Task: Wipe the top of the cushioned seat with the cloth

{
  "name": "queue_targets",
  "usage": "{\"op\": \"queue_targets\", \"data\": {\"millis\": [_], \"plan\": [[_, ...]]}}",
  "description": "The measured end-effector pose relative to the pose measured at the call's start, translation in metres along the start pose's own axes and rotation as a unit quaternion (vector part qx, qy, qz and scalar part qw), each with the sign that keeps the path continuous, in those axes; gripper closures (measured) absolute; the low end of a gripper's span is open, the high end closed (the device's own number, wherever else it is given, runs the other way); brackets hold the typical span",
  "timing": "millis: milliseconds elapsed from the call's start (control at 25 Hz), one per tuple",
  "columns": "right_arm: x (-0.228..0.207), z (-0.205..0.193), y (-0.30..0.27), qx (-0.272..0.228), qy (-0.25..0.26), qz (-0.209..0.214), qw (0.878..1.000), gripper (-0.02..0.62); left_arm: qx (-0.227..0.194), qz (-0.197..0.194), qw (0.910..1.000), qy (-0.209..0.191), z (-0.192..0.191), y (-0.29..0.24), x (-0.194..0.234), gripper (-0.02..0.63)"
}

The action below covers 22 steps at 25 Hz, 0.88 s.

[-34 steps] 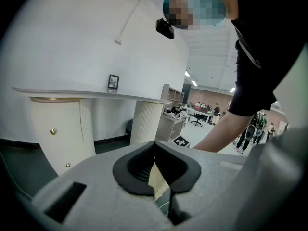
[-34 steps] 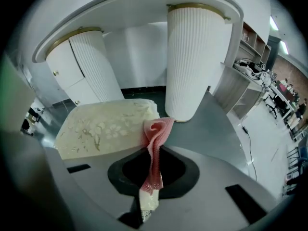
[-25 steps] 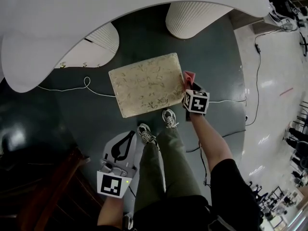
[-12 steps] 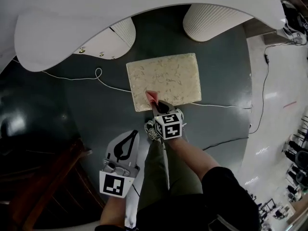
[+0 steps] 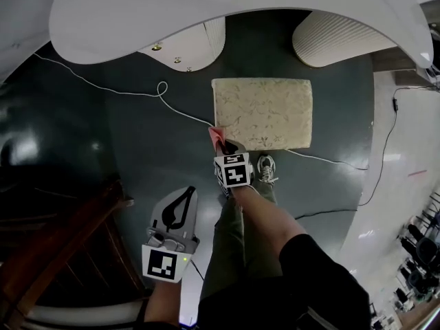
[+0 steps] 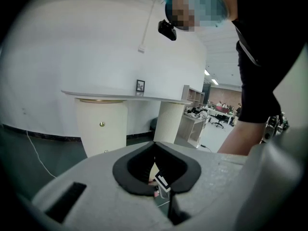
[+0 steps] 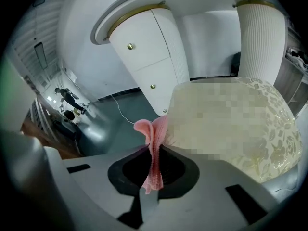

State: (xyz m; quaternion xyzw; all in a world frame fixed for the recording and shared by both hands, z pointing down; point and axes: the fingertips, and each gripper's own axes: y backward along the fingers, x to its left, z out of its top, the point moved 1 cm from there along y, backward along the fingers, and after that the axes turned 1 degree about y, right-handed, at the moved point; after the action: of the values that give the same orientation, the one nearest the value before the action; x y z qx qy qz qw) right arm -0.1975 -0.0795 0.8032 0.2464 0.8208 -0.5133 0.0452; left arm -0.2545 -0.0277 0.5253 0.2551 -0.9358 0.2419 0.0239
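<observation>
The cushioned seat (image 5: pixel 262 113) is a cream rectangle with a leafy pattern, standing on the dark floor. In the right gripper view the seat (image 7: pixel 240 129) fills the right half. My right gripper (image 5: pixel 221 141) is at the seat's near left corner, shut on a pink cloth (image 5: pixel 216 135). The cloth (image 7: pixel 154 143) stands folded between the jaws of the right gripper (image 7: pixel 153 177), and its upper end lies against the seat's corner edge. My left gripper (image 5: pixel 185 196) hangs low at the left, away from the seat, shut on nothing. The left gripper (image 6: pixel 156 179) shows closed jaws.
A white curved tabletop (image 5: pixel 206 12) overhangs the far side, on a white cabinet pedestal (image 5: pixel 189 47) and a ribbed column (image 5: pixel 337 36). A white cable (image 5: pixel 155 91) runs across the floor to the seat. Dark wooden furniture (image 5: pixel 48 253) stands at the left. My shoe (image 5: pixel 266 168) is beside the seat's front.
The right gripper has carried the cloth from the seat's right edge along its front to the near left corner. The left gripper has stayed low and shut.
</observation>
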Motion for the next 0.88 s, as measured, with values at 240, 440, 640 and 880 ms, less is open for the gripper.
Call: {"op": "queue_targets", "data": {"millis": [240, 440, 640, 880], "plan": [[-0.029, -0.001, 0.016, -0.003, -0.001, -0.019, 1.0, 0.569, 0.0, -0.011, 0.9999, 0.002, -0.001, -0.003, -0.003, 0.589], [-0.091, -0.008, 0.044, -0.015, -0.026, -0.06, 0.998, 0.569, -0.003, -0.043, 0.999, -0.01, 0.006, -0.023, -0.023, 0.589], [-0.171, -0.02, 0.083, -0.027, -0.04, -0.115, 0.992, 0.568, 0.006, -0.074, 0.997, -0.024, 0.012, -0.042, -0.044, 0.589], [-0.264, -0.038, 0.132, -0.039, -0.077, -0.194, 0.977, 0.568, 0.012, -0.107, 0.9933, -0.04, 0.017, -0.067, -0.074, 0.589]]}}
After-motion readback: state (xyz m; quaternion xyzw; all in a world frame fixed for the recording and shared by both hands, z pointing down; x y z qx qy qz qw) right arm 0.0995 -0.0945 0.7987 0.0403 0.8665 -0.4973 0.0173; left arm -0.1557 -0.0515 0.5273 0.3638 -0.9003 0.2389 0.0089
